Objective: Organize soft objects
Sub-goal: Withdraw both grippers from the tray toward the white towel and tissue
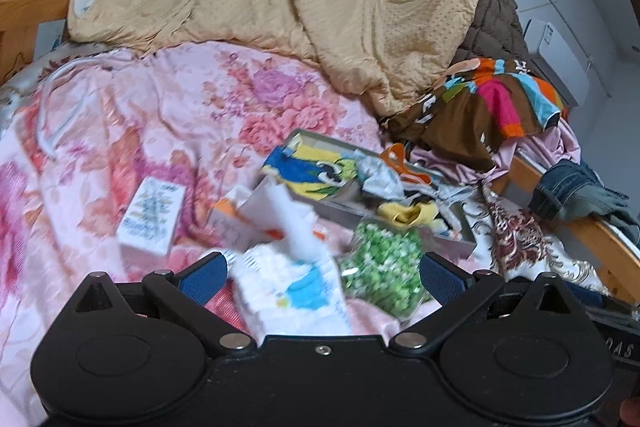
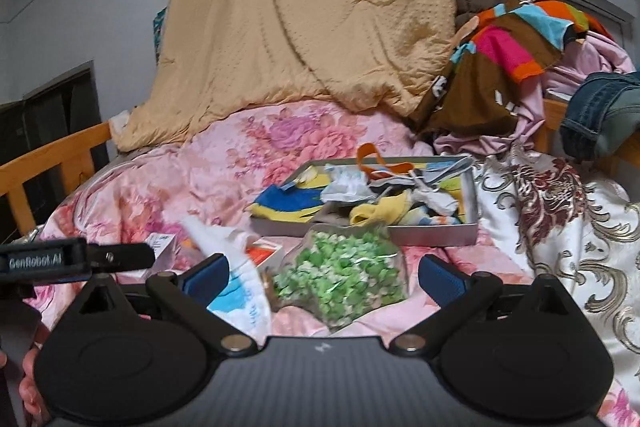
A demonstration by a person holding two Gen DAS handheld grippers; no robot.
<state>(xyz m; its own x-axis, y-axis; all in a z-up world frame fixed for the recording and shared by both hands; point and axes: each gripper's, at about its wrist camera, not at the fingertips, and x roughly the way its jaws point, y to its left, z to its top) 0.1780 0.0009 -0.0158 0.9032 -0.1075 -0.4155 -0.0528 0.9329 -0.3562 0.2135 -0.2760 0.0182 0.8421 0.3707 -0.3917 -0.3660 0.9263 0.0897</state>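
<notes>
A grey tray (image 1: pixel 460 247) (image 2: pixel 436 233) lies on the floral bed and holds soft items: a blue-yellow cloth (image 1: pixel 304 171) (image 2: pixel 286 205), a yellow sock (image 1: pixel 408 213) (image 2: pixel 380 213), grey-white cloths and an orange strap (image 2: pixel 370 153). A clear bag of green pieces (image 1: pixel 380 273) (image 2: pixel 344 273) lies in front of the tray. A white-and-blue soft pack (image 1: pixel 292 291) (image 2: pixel 240 291) lies left of it. My left gripper (image 1: pixel 322 281) is open above the white pack. My right gripper (image 2: pixel 322 281) is open above the green bag.
A white box (image 1: pixel 154 217) and an orange-white box (image 1: pixel 240 217) (image 2: pixel 266 255) lie on the pink floral blanket (image 1: pixel 160 115). A tan quilt (image 1: pixel 320 7), colourful clothes (image 1: pixel 496 99) and jeans (image 1: pixel 576 187) pile up behind and to the right. Wooden bed rails (image 2: pixel 52 163) border the bed.
</notes>
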